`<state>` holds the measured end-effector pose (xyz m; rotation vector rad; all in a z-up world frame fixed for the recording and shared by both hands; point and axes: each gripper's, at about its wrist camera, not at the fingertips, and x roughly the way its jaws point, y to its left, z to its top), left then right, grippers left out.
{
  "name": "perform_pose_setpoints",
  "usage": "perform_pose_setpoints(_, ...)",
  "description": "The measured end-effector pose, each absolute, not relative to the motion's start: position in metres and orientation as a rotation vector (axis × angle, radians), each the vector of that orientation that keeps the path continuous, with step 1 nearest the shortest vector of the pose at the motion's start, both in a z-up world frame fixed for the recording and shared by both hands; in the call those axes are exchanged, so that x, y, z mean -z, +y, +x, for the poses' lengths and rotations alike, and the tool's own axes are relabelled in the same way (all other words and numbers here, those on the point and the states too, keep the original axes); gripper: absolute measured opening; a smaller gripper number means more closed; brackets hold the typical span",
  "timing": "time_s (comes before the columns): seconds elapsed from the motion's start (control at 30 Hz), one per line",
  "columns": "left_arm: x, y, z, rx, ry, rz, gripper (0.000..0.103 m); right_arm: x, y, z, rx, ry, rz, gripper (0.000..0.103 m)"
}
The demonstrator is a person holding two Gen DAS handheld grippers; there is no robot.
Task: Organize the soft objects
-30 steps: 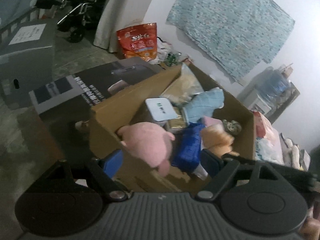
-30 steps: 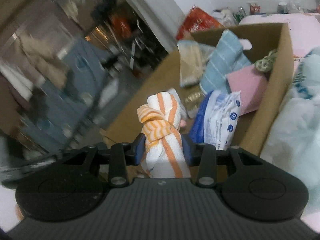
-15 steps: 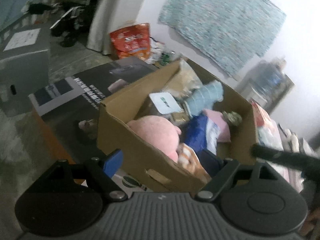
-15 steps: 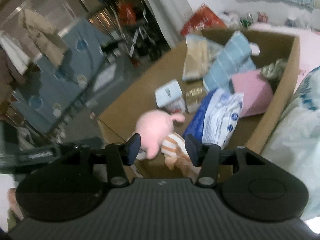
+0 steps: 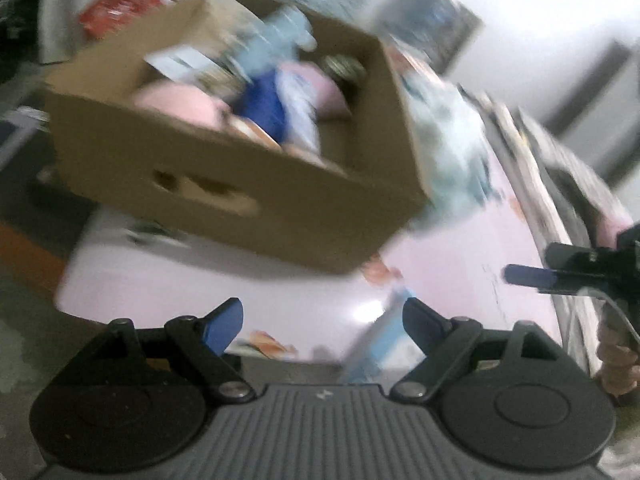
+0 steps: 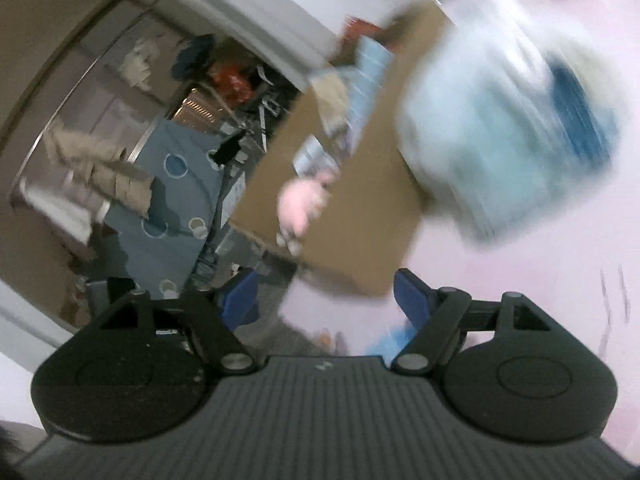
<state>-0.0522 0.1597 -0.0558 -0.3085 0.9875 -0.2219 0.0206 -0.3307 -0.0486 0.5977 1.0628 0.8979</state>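
- Both views have swung off the open top of the brown cardboard box (image 5: 224, 168) since the earlier frames; they now look at its outer wall from lower down.
- Gone from the right gripper (image 6: 324, 300) is the orange-and-white striped knotted cloth it clamped a second ago; an orange-striped edge, blurred, now shows inside the box beside the pink plush.
- Left wrist view: the left gripper (image 5: 322, 322) hangs over a pale pink bed sheet (image 5: 440, 280), its jaws wide apart with nothing between them.
- Same view: the box stands on the sheet, a hand-hole cut in its near wall.
- Inside the box lie a round pink plush toy (image 5: 176, 102), a blue-and-white plastic pack (image 5: 280, 116), a pale blue striped cloth (image 5: 286, 32) and a white carton (image 5: 176, 62); motion blur makes any print on them unreadable.
- Just beside the box's right wall sits a pale blue-and-white soft bundle (image 5: 452, 136).
- A red printed bag (image 5: 120, 0) lies behind the box; its writing cannot be read.
- At the right edge the other gripper's blue pad and black frame reach in, with fingers (image 5: 616, 364) of a hand below.
- Right wrist view: the right gripper's jaws are opening and nothing is between them.
- The box fills the middle, the pink plush toy hanging over its rim, the blurred bundle to the right.
- A blue cloth with ring patterns (image 6: 168, 200) lies on the left.
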Motion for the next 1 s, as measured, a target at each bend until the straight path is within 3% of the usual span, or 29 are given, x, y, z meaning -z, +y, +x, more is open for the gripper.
perform_pose_setpoints(0.3,0.099,0.104,-0.04,0.309,1.118,-0.143,0.075,0.129,-0.358,-0.024,-0.769,1.208,0.753,0.072)
perform_pose_setpoints(0.47,0.113,0.094,-0.037,0.311,1.149,-0.104,0.071,0.152,-0.358,-0.031,-0.736,1.236,0.817,0.055)
perform_pose_setpoints(0.83,0.124,0.09,-0.033,0.384,1.191,-0.173,0.069,0.187,-0.331,-0.033,-0.7,1.34,0.9,0.047)
perform_pose_setpoints(0.93,0.123,0.09,-0.035,0.379,1.201,-0.185,0.067,0.191,-0.325,-0.034,-0.721,1.334,0.92,0.03)
perform_pose_setpoints(1.0,0.117,0.091,-0.039,0.382,1.195,-0.198,0.067,0.184,-0.324,-0.037,-0.736,1.314,0.903,0.029)
